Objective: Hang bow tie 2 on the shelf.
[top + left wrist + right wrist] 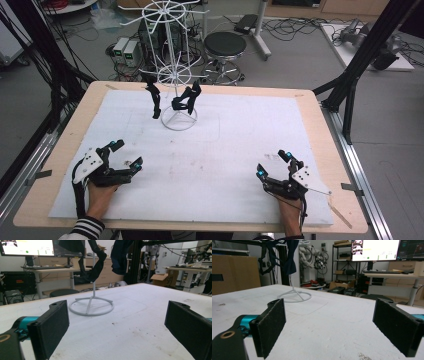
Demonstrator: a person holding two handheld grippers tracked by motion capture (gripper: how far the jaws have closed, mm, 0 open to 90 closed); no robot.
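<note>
One white wire rack [176,60], two dark socks [154,100], one stool [225,46].

L gripper [126,153] sits near the white wire rack's [175,60] front-left, well apart from it, jaws spread wide w/ nothing between; L hand [101,196] grips it from behind, striped sleeve cuff [87,228] at the wrist. R gripper [273,163] sits front-right of the rack, also well apart, jaws wide w/ nothing between, R hand [290,212] behind. Both grippers low, pointing roughly toward the rack
</note>
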